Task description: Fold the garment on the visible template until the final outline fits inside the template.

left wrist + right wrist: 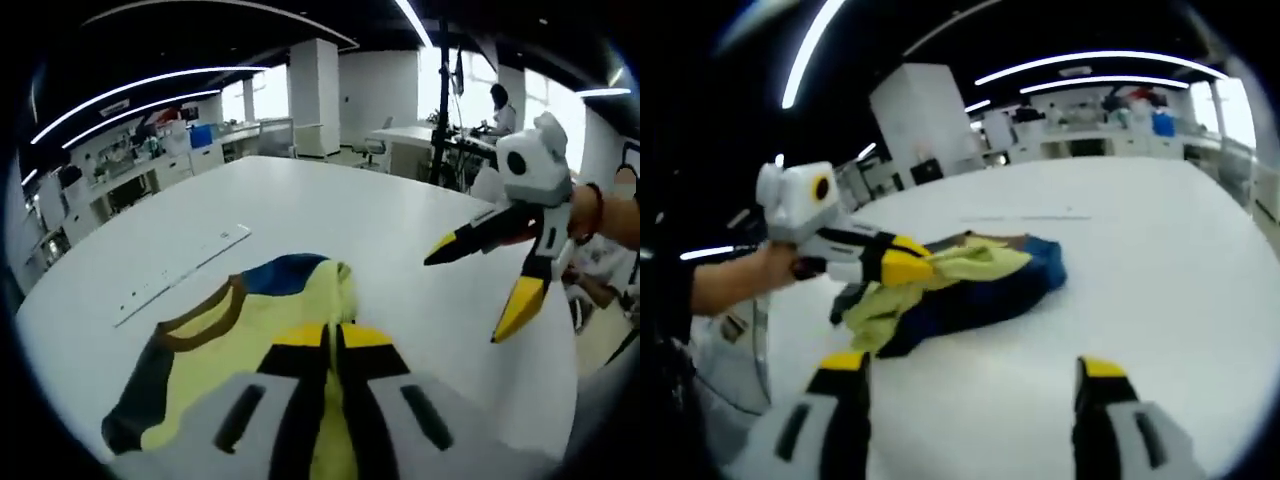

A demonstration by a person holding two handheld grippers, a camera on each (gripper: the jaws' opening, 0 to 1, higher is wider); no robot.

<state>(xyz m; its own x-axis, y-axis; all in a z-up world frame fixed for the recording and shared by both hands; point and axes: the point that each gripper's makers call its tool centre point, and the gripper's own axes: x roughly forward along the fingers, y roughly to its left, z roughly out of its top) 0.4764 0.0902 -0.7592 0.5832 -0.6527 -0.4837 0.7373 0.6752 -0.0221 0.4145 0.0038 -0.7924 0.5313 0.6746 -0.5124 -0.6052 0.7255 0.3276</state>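
Folding looks barely begun: garment (970, 285) lies bunched on the white table (300, 215), left gripper (902, 268) with jaws clamped on its yellow edge, right gripper (480, 285) hovering wide open. Next move, I'd judge: spread it flat.

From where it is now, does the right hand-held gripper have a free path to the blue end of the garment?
Probably yes. The right hand-held gripper is open over bare white table, and nothing lies between it and the garment. The left hand-held gripper is clamped on the yellow part, off to the side.
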